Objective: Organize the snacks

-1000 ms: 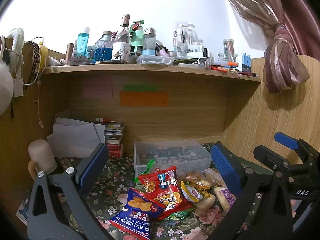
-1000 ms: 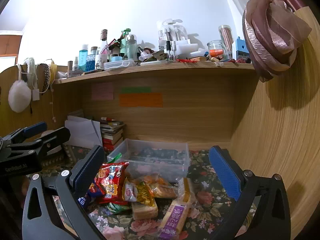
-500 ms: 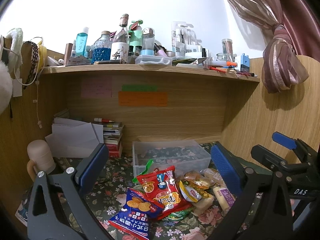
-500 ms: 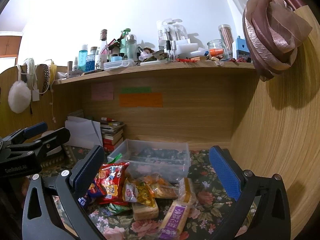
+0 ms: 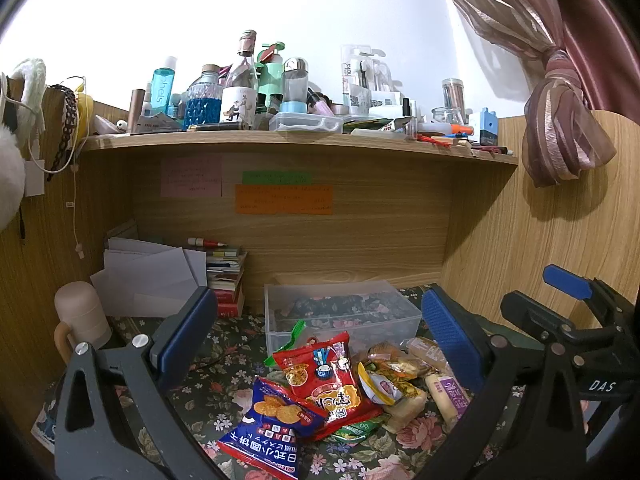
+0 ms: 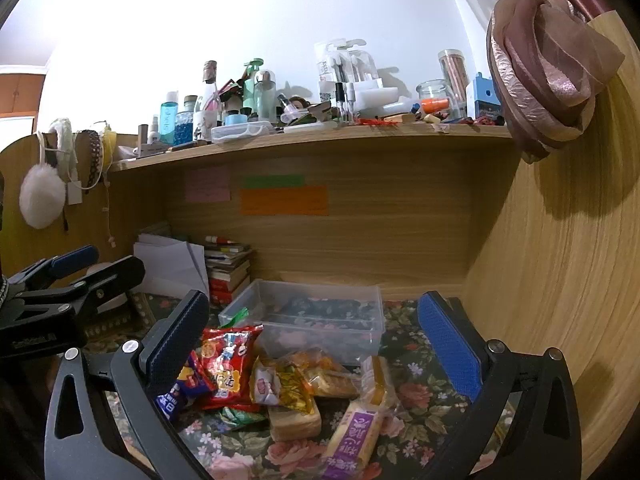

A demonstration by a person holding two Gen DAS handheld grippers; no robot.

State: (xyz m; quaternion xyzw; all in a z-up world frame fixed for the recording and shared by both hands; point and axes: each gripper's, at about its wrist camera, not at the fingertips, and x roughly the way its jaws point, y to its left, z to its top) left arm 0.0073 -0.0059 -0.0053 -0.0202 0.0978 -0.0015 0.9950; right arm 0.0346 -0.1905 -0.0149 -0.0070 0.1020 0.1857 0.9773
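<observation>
A pile of snack packets lies on the floral cloth in front of a clear plastic box [image 5: 340, 316] [image 6: 308, 316]. The pile holds a red chip bag [image 5: 324, 376] [image 6: 222, 364], a blue cracker bag [image 5: 272, 428], a yellow packet [image 6: 284, 386], a bread pack [image 6: 294, 420] and a purple-labelled bar [image 6: 352, 436] [image 5: 446, 394]. My left gripper [image 5: 316, 340] is open and empty, above and short of the pile. My right gripper [image 6: 312, 344] is open and empty, also short of the pile. Each gripper shows at the edge of the other's view.
A wooden desk back and side walls enclose the space. A stack of books [image 5: 226, 280] and papers [image 5: 152, 276] stand at the back left, with a beige mug [image 5: 80, 316] beside them. The shelf [image 5: 280, 140] above is crowded with bottles.
Both views have shifted only slightly; the grippers stay open and the snacks have not moved.
</observation>
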